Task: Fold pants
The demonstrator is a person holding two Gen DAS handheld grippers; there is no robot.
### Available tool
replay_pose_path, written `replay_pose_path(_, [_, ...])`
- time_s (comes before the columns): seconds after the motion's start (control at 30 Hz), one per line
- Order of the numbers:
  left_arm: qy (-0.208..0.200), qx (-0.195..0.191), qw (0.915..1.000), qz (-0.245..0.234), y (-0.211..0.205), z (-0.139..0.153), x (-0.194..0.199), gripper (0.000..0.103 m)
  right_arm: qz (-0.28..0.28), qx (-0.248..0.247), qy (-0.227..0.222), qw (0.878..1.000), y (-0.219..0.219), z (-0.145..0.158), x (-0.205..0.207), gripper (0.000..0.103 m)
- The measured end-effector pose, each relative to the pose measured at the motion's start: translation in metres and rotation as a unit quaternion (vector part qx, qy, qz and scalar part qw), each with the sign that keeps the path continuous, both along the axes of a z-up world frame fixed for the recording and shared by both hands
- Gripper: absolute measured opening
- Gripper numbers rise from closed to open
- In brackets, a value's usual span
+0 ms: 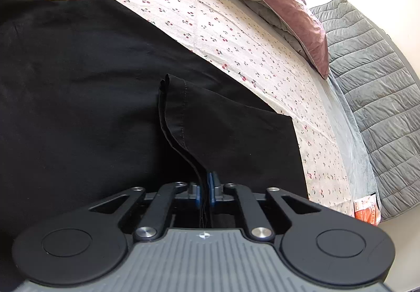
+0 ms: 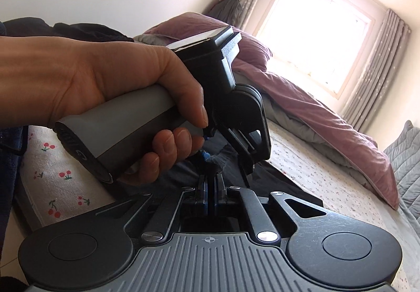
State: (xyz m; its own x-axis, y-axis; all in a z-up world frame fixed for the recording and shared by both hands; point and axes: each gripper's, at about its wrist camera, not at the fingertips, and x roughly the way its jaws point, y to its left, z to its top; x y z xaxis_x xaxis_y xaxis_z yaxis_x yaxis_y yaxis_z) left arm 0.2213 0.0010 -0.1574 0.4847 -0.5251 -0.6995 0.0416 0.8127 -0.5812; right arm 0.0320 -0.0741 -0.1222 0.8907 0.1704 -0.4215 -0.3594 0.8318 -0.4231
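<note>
Left gripper (image 1: 204, 187) jaws pinch the pants (image 1: 78, 82) hem; right gripper (image 2: 210, 193) jaws clamp cloth too. Uneven lifting could skew the fold.

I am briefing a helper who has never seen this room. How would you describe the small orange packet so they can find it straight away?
Start from the bed with the cherry-print sheet and follow the sheet's edge past the corner of the black pants. There, in the gap beside the grey quilted cover, lies the small orange and white printed packet, the only bright orange thing among the fabrics.
</note>
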Motion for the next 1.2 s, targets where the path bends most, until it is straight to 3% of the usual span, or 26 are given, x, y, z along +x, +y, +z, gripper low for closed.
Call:
replay_pose_path(0.07, [0.001, -0.007, 0.9999, 0.009, 0.009, 0.000, -0.001, 0.000, 0.004, -0.006, -0.003, 1.000, 0.006, -0.002, -0.001, 0.005])
replay_pose_path(0.23, [-0.049, -0.001, 0.9985, 0.025, 0.033, 0.022, -0.010, 0.000, 0.017, 0.005, -0.012, 1.000, 0.022, 0.003, 0.003, 0.005])
replay_pose_path(0.4, [-0.038, -0.019, 0.9973, 0.059, 0.065, 0.022, -0.013, 0.000, 0.007, -0.004, -0.028, 1.000, 0.043, -0.003, 0.009, 0.012])
replay_pose_path(0.5, [-0.042, -0.025, 0.9961, 0.074, 0.079, 0.024, -0.016, 0.000, 0.006, 0.005, -0.009, 1.000, 0.053, -0.014, 0.022, 0.013])
replay_pose_path(0.57, [-0.048, -0.017, 0.9957, 0.078, 0.086, 0.027, -0.018, 0.000, 0.010, 0.022, 0.006, 1.000, 0.058, -0.016, 0.028, 0.013])
replay_pose_path(0.67, [-0.048, -0.011, 0.9948, 0.089, 0.099, 0.028, -0.019, 0.000, 0.012, 0.029, -0.009, 0.999, 0.065, -0.010, 0.028, 0.014])
replay_pose_path(0.73, [-0.038, -0.023, 0.9941, 0.099, 0.113, 0.029, -0.019, 0.000, 0.005, 0.028, -0.020, 0.999, 0.072, -0.006, 0.033, 0.037])
replay_pose_path(0.77, [-0.036, -0.025, 0.9936, 0.104, 0.119, 0.029, -0.020, 0.000, 0.007, 0.032, -0.018, 0.999, 0.075, -0.006, 0.035, 0.057])
replay_pose_path(0.83, [-0.040, -0.015, 0.9926, 0.114, 0.131, 0.034, -0.026, 0.000, 0.021, 0.046, 0.001, 0.999, 0.085, -0.007, 0.040, 0.051])
replay_pose_path(0.9, [-0.046, -0.002, 0.9921, 0.117, 0.138, 0.040, -0.029, 0.000, 0.040, 0.062, 0.019, 0.997, 0.094, -0.005, 0.042, 0.017])
replay_pose_path(1.0, [-0.060, 0.026, 0.9908, 0.118, 0.151, 0.053, -0.029, 0.000, 0.063, 0.082, 0.020, 0.994, 0.114, -0.003, 0.047, 0.001])
replay_pose_path(1.1, [-0.075, 0.052, 0.9895, 0.112, 0.174, 0.060, -0.031, 0.000, 0.078, 0.085, -0.008, 0.993, 0.133, 0.000, 0.044, 0.001])
replay_pose_path(1.2, [-0.084, 0.063, 0.9851, 0.137, 0.199, 0.053, -0.037, 0.000, 0.096, 0.090, -0.005, 0.991, 0.149, -0.004, 0.058, 0.001])
